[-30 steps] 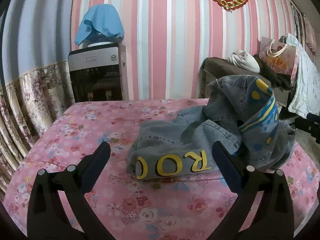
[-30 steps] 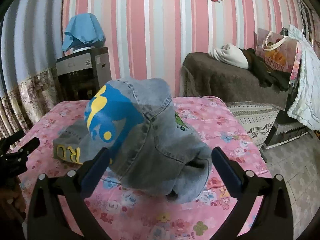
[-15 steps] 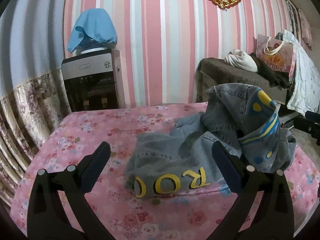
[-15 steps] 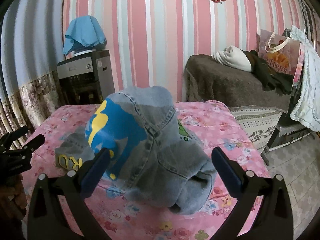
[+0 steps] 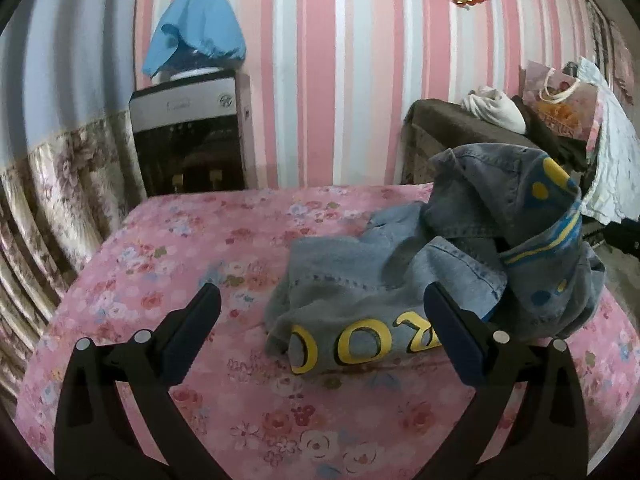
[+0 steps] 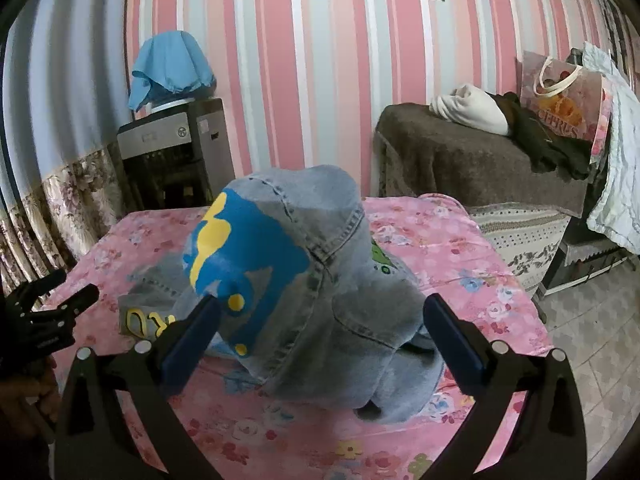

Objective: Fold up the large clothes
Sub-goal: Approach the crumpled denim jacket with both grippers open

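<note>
A crumpled grey denim garment (image 5: 432, 272) with yellow letters and blue-yellow patches lies in a heap on the pink floral table (image 5: 200, 248). My left gripper (image 5: 320, 320) is open and empty, just short of the heap's lettered edge. In the right wrist view the same garment (image 6: 304, 280) bulges up in a mound. My right gripper (image 6: 320, 324) is open and empty, close to the mound from the right side. The left gripper (image 6: 52, 308) also shows in the right wrist view at the left edge.
A water dispenser (image 5: 192, 136) under a blue cloth (image 5: 196, 28) stands behind the table by the striped wall. A brown-covered bench (image 6: 472, 164) with folded clothes and a gift bag (image 6: 564, 100) stands to the right. Tiled floor (image 6: 592, 320) lies beyond the table's right edge.
Both grippers have stayed open. The left view first drew back, then came closer to the lettered edge. The right gripper has moved nearer to the mound.
</note>
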Demonstrator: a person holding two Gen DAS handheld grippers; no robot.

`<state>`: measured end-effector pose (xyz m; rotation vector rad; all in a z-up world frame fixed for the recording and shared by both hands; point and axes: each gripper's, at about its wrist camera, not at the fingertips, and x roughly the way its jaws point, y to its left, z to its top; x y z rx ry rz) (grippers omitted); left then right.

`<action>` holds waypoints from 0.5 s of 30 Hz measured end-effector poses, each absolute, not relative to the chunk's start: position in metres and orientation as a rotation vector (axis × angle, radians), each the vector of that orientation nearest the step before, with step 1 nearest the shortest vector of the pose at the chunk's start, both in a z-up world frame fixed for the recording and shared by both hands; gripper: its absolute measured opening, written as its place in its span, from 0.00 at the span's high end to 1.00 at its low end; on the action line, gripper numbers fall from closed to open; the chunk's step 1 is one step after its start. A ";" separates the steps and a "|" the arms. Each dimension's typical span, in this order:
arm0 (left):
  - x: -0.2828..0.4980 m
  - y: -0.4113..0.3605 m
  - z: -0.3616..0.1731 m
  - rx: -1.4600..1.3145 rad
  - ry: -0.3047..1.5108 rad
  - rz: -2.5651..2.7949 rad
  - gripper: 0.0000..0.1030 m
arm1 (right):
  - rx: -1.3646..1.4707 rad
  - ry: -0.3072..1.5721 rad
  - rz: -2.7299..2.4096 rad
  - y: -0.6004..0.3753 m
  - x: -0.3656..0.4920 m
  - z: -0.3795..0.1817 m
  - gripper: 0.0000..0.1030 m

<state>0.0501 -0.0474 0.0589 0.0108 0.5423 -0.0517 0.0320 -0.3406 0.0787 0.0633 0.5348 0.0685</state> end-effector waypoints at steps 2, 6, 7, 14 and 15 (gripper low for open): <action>0.054 -0.046 0.058 0.001 0.550 -0.042 0.03 | 0.065 0.540 0.084 -0.336 0.035 0.080 0.02; 0.061 -0.045 0.059 -0.001 0.549 -0.035 0.03 | 0.033 0.532 0.083 -0.328 0.041 0.086 0.02; 0.062 -0.045 0.059 -0.002 0.548 -0.037 0.03 | 0.032 0.528 0.084 -0.326 0.042 0.088 0.02; 0.067 -0.045 0.055 -0.001 0.553 -0.043 0.03 | 0.010 0.520 0.107 -0.310 0.051 0.095 0.02; 0.069 -0.044 0.054 -0.005 0.556 -0.046 0.03 | 0.004 0.523 0.112 -0.308 0.054 0.095 0.02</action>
